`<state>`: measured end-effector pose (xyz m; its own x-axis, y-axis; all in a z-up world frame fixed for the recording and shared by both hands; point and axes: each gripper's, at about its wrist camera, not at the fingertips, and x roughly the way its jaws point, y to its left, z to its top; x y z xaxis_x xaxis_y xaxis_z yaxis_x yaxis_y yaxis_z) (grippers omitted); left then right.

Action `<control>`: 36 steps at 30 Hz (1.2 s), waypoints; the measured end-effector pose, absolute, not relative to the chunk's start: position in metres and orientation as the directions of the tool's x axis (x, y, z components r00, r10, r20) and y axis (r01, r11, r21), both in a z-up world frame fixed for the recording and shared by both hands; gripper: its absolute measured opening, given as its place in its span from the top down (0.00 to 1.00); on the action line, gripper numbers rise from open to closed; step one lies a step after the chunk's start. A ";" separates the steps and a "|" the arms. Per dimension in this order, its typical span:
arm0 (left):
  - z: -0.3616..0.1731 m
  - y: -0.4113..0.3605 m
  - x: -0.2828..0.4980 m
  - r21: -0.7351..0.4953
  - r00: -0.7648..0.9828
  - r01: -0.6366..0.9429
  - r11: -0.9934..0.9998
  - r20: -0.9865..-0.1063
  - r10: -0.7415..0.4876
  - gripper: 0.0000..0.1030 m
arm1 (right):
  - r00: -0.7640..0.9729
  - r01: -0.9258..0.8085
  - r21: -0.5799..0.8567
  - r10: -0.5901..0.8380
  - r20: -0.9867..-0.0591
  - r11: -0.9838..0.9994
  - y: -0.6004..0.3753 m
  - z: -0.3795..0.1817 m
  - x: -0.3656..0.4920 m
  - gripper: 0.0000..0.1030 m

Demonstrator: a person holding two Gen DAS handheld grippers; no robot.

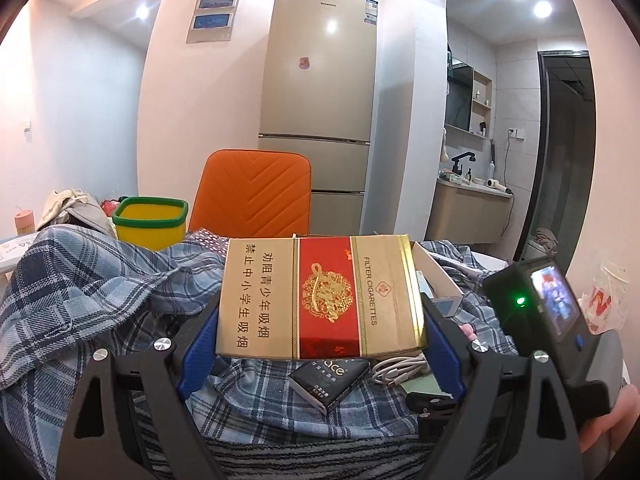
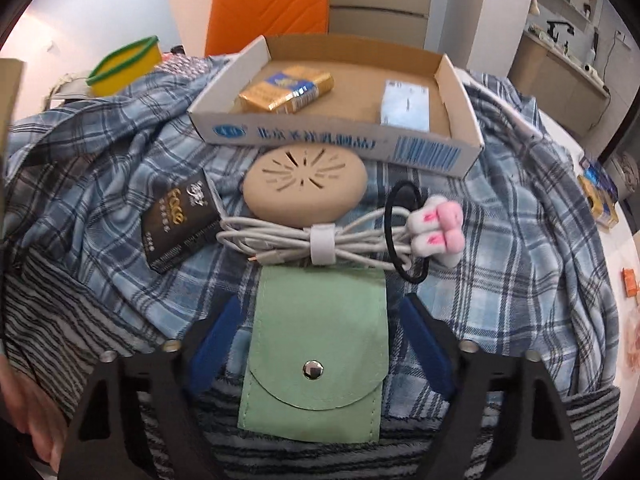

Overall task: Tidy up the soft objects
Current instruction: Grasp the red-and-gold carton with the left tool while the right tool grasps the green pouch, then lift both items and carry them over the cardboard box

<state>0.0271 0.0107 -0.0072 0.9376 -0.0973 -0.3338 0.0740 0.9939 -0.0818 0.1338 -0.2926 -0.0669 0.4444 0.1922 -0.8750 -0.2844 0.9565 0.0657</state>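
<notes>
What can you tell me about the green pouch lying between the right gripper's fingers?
The green pouch is a pale mint, felt-like flat sleeve with stitched edges and a rounded flap closed by a silver snap. It lies flat on the plaid shirt, its flap end nearest the camera, its far edge by the bundled white cable. The right gripper straddles it, blue pads on either side with gaps showing, so it is not yet pinched.

My glossy foil-edged cigarette carton; soft woven plaid cloth; matt green pouch, perhaps felt; raw cardboard tray.
</notes>
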 end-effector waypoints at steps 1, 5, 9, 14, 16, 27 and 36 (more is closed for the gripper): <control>-0.007 0.010 0.027 -0.081 0.937 0.076 0.994 -0.334 -0.098 0.15 | 0.437 -0.281 0.068 0.190 -0.879 0.957 -0.293 -0.069 0.136 0.26; -0.007 0.008 0.026 -0.072 0.937 0.080 0.994 -0.335 -0.100 0.15 | 0.426 -0.283 0.067 0.188 -0.885 0.957 -0.293 -0.072 0.137 0.27; -0.007 0.008 0.026 -0.071 0.937 0.085 0.994 -0.335 -0.103 0.15 | 0.417 -0.290 0.061 0.184 -0.890 0.955 -0.291 -0.073 0.138 0.27; -0.007 0.008 0.027 -0.073 0.935 0.086 0.994 -0.339 -0.105 0.15 | 0.424 -0.295 0.047 0.175 -0.888 0.954 -0.290 -0.073 0.137 0.30; -0.007 0.008 0.026 -0.075 0.937 0.086 0.993 -0.334 -0.107 0.15 | 0.428 -0.293 0.059 0.185 -0.885 0.954 -0.292 -0.072 0.136 0.30; 0.006 0.001 0.003 -0.011 0.966 0.099 0.995 -0.238 -0.098 0.15 | 0.577 -0.301 0.071 0.241 -0.781 0.951 -0.308 -0.026 0.109 0.30; 0.035 0.002 -0.007 0.002 0.983 0.074 0.997 -0.171 -0.073 0.15 | 0.698 -0.302 0.056 0.261 -0.667 0.952 -0.325 0.033 0.094 0.30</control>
<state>-0.0073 0.0024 0.0350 0.9826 -0.0726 -0.1707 0.0741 0.9972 0.0024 0.0945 -0.3253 0.0329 0.6981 0.2607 -0.6668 -0.3015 0.9518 0.0565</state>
